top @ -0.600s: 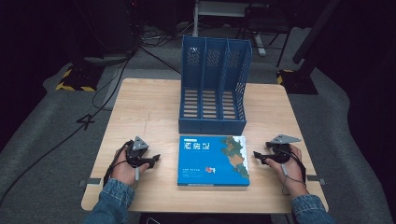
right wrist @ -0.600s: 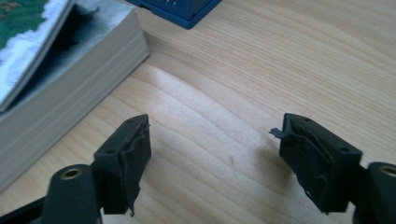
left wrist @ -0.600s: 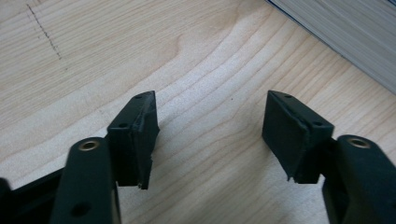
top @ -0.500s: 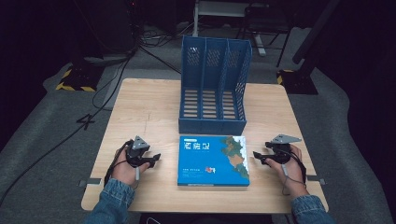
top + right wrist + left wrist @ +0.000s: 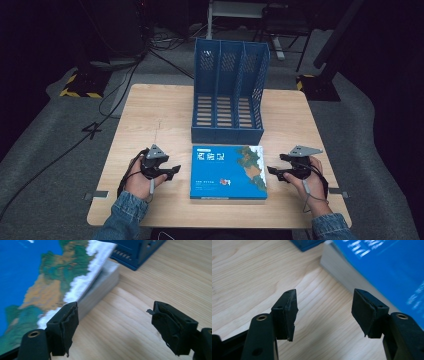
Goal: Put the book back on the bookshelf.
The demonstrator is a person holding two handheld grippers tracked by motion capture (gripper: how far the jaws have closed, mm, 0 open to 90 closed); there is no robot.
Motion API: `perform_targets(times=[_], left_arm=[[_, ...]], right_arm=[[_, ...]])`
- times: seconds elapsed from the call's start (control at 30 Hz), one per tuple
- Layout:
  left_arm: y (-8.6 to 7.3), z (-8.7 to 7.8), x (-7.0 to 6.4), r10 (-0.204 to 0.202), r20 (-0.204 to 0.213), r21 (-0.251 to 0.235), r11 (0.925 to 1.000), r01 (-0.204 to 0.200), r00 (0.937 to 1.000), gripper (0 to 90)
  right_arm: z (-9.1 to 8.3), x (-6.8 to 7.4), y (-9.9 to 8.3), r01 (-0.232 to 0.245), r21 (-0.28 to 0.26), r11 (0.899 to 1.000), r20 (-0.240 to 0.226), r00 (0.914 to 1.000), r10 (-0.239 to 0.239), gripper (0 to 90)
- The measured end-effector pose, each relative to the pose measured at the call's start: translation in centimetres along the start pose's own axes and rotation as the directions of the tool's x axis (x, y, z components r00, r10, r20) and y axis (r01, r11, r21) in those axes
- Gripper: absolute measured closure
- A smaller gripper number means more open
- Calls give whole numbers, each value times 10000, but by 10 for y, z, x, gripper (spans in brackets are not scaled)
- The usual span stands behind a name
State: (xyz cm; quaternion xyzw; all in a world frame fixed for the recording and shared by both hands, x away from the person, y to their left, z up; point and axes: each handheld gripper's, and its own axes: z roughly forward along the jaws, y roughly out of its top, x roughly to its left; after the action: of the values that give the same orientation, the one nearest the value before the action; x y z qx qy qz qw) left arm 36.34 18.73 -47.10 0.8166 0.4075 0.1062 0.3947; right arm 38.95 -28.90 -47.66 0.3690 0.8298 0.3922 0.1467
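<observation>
Blue-covered and thick, the book (image 5: 228,171) lies flat at the lower middle of the high view, just below the blue file rack (image 5: 227,93), on the wooden table (image 5: 150,115). We hold the left gripper (image 5: 172,171) and right gripper (image 5: 272,172) either side of it, jaws spread wide, gripping nothing. Nothing is lifted yet; we judge grasping and shelving all remain.

A book (image 5: 228,171) lies flat on the table (image 5: 150,120), near its front edge. Just behind the book stands a file rack (image 5: 228,95). The left gripper (image 5: 172,171) sits just left of the book, the right gripper (image 5: 270,172) just right of it.
</observation>
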Motion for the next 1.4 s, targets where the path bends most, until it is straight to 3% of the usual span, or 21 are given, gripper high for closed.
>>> perform_targets(times=[0.23,0.6,0.67,0.9,1.13,1.4], left_arm=[[12,10,-21,-88,710,126,9999,79,9974,348],[19,35,-36,17,1311,727,9973,-113,9914,322],[19,39,-36,11,1267,878,9961,-123,9919,318],[17,45,-33,-795,1719,900,9938,647,9819,291],[15,46,-33,-932,1716,805,9935,803,9807,283],[16,45,-37,-692,1444,716,9957,593,9871,294]], right_arm=[[-3,27,6,612,125,9980,-737,9955,-601,210],[-3,64,4,1345,670,9886,-1969,9732,-1191,171],[0,69,2,1518,720,9858,-1795,9742,-1369,145],[2,72,-2,1488,675,9866,-1630,9772,-1362,131],[4,72,-3,1361,821,9873,-1699,9780,-1207,73],[10,81,-4,1715,1135,9786,-1361,9784,-1557,0]])
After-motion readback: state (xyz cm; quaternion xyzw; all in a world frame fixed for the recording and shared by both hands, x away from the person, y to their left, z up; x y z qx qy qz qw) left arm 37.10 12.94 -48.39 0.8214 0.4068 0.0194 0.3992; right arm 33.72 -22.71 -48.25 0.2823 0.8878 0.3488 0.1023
